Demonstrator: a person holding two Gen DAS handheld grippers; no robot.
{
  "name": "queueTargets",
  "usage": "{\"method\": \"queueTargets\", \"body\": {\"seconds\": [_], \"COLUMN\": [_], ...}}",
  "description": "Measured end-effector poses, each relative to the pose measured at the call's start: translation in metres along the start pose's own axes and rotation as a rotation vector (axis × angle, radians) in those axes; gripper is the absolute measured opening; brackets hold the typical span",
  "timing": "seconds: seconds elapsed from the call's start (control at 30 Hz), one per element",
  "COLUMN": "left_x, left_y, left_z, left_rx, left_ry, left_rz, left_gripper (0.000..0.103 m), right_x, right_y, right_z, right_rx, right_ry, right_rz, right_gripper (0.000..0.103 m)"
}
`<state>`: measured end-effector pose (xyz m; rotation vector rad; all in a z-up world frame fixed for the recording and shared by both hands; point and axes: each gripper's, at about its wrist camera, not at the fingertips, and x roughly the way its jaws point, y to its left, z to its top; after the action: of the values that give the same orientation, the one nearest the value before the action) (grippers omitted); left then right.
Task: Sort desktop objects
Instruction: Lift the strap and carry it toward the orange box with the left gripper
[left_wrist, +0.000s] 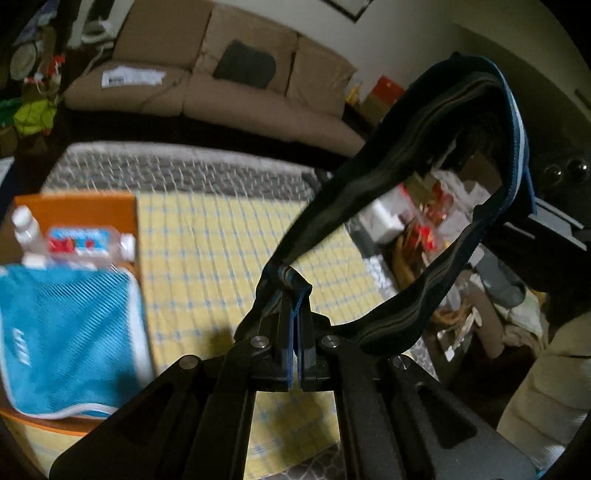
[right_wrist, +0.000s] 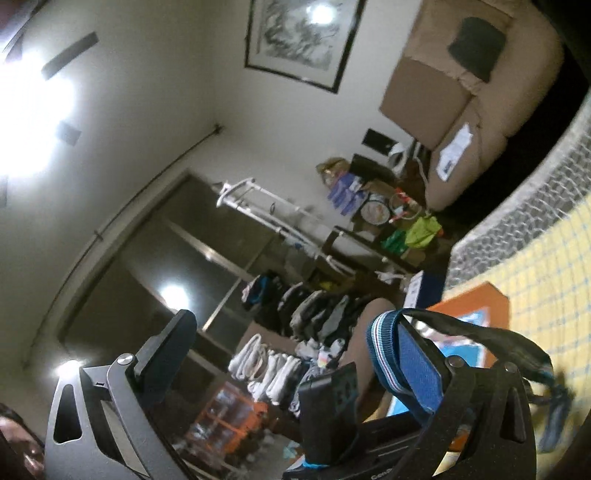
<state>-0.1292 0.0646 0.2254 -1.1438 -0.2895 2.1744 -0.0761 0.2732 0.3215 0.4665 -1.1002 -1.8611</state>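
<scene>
Left wrist view: the left gripper (left_wrist: 293, 291) has its jaws clamped on a dark striped strap (left_wrist: 373, 177), looped above the yellow checked surface (left_wrist: 221, 258). One blue mesh pouch (left_wrist: 70, 332), two bottles (left_wrist: 88, 242).

Right wrist view: the right gripper (right_wrist: 269, 354) has its jaws spread wide, the strap (right_wrist: 402, 354) draped over one finger.

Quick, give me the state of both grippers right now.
Left gripper: shut, pinching the dark blue-edged strap.
Right gripper: open; the strap is looped over one finger, not clamped.
</scene>
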Motion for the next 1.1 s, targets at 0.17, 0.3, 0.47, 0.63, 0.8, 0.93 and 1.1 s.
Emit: {"method": "queueTargets", "body": {"seconds": [0.17, 0.3, 0.47, 0.63, 0.8, 0.93, 1.1], "left_x": [-0.053, -0.095, -0.127, -0.141, -0.141, -0.138, -0.131], "left_y": [0.006, 0.026, 0.059, 0.093, 0.115, 0.125, 0.137], "left_z": [0.021, 0.035, 0.041, 0.043, 0.05, 0.069, 0.095], "left_rx": [0.016, 0.0, -0.039, -0.08, -0.108, -0.098, -0.097], "left_ry": [-0.068, -0.123, -0.161, -0.168, -0.155, -0.161, -0.169], "left_rz": [0.012, 0.018, 0.033, 0.054, 0.07, 0.09, 0.102], "left_gripper": [0.001, 0.001, 0.001, 0.001, 0.001, 0.001, 0.001], "right_x": [0.047, 0.086, 0.133, 0.178, 0.213, 0.239, 0.261], "right_y": [0.051, 0.085, 0.111, 0.11, 0.086, 0.073, 0.064], "right_z": [0.005, 0.003, -0.005, -0.016, -0.016, -0.005, 0.011], "right_rx": [-0.044, -0.073, -0.104, -0.097, -0.056, -0.051, -0.068], "right_ry": [0.027, 0.058, 0.108, 0.15, 0.165, 0.177, 0.19], "right_rz": [0.021, 0.038, 0.038, 0.05, 0.067, 0.066, 0.073], "right_gripper": [0.103, 0.103, 0.103, 0.103, 0.103, 0.103, 0.103]}}
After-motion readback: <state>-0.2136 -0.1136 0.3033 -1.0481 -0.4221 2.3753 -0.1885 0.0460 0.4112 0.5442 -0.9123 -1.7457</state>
